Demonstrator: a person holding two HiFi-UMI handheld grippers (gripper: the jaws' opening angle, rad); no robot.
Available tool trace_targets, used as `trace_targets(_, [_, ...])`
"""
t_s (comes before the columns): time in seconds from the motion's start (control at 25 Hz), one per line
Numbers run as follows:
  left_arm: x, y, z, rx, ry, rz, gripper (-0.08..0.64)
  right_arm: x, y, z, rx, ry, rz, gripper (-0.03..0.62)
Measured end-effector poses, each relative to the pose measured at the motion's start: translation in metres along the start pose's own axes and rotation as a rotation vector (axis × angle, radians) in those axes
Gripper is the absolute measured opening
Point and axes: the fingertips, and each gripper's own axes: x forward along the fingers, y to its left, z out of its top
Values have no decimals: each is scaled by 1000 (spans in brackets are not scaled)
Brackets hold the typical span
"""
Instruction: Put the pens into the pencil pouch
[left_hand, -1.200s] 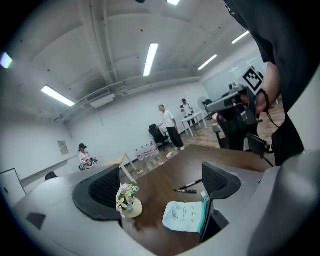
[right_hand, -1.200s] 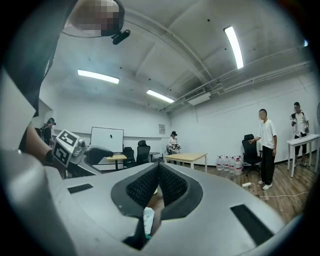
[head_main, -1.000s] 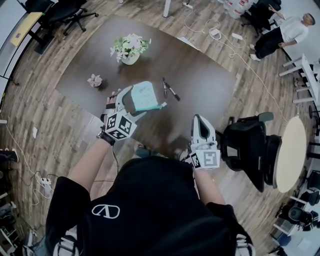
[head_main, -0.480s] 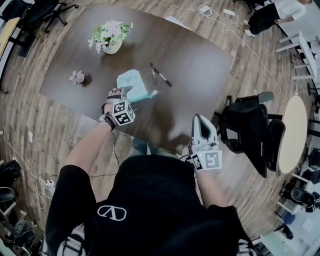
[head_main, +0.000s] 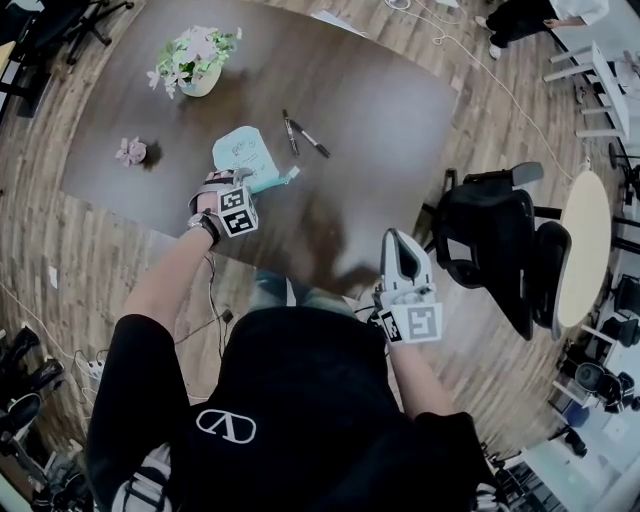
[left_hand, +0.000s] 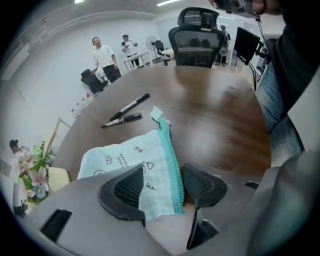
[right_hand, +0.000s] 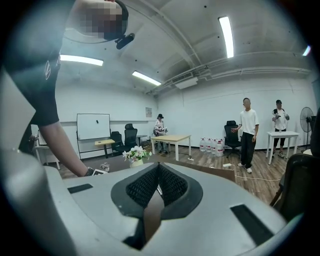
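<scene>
A mint pencil pouch with a teal zipper lies flat on the dark table. Two black pens lie side by side just beyond its far corner. My left gripper points down over the pouch's near end. Its jaws have just been closing and straddle the zipper end; the pouch lies unbunched between the pads, with a thin gap at the right pad. My right gripper hovers shut and empty off the table's near edge.
A vase of flowers and a small pink flower stand at the table's far left. A black office chair sits close on the right. People stand at the room's edge.
My left gripper has dropped from above the pouch down onto its near end and tipped steeply downward. The right gripper has sunk a little and stays shut.
</scene>
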Motion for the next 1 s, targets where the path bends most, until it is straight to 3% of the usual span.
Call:
trace_targets(0.08, [3,-6,0,12,12,-25,203,-1,-1,-2,4,3,-4,-2])
trace_targets(0.2, [2,-10,4,5,12,-49,39,-1,0,-5,9,8,-4,-2])
trace_targets(0.4, [-3,-11,12,-59,6,-104,18,-1,-1,-6,16,6,-3,-2])
trace_targets(0.52, [-17,-2,18,-215,-44,-149,15,-1,-1,-4,17,-4,0,-2])
trace_targets(0.68, [-54,21,32,-453,-182,-178,15,0,-1,1,30,-22,6,-2])
trace_targets(0.84, [-108,49,51,-773,-398,-233,14,3,1,5,39,-41,26,-2])
trace_targets(1.0, [-164,72,63,-999,-609,-253,14,12,3,9,68,-61,47,-2])
